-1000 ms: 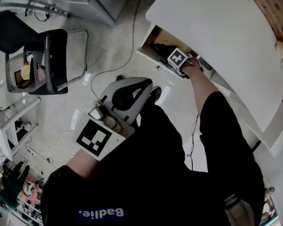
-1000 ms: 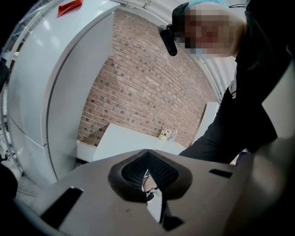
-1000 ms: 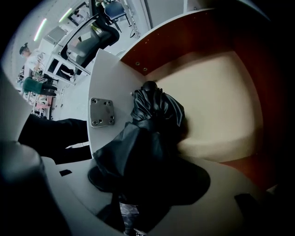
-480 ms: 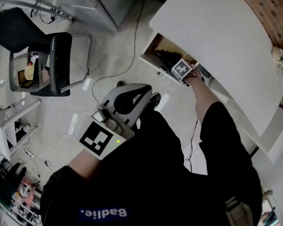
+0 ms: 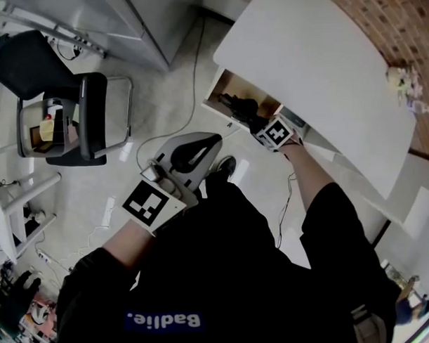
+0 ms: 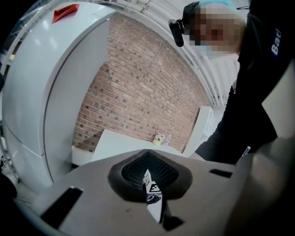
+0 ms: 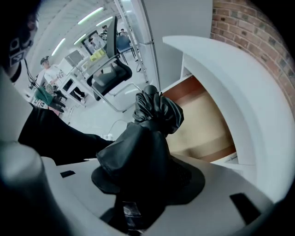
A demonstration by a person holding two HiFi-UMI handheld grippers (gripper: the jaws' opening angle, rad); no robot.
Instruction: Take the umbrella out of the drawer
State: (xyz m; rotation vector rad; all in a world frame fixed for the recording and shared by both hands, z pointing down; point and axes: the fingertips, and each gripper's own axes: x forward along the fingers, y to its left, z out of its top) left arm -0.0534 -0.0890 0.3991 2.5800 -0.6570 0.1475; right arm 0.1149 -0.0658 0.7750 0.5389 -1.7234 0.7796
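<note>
Open drawer (image 5: 232,84), white desk (image 5: 309,65), brick wall (image 5: 399,20)

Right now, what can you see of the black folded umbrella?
The black folded umbrella is collapsed, its glossy, crinkled fabric bunched into a wrinkled knot at the far end. The right hand-held gripper, whose jaws have just been closing, clamps its near end. It sticks out along the jaws over the open wooden drawer under the white tabletop; nothing else visibly touches it.

Left gripper (image 6: 148,177) jaws together, facing brick wall (image 6: 138,92)
</note>
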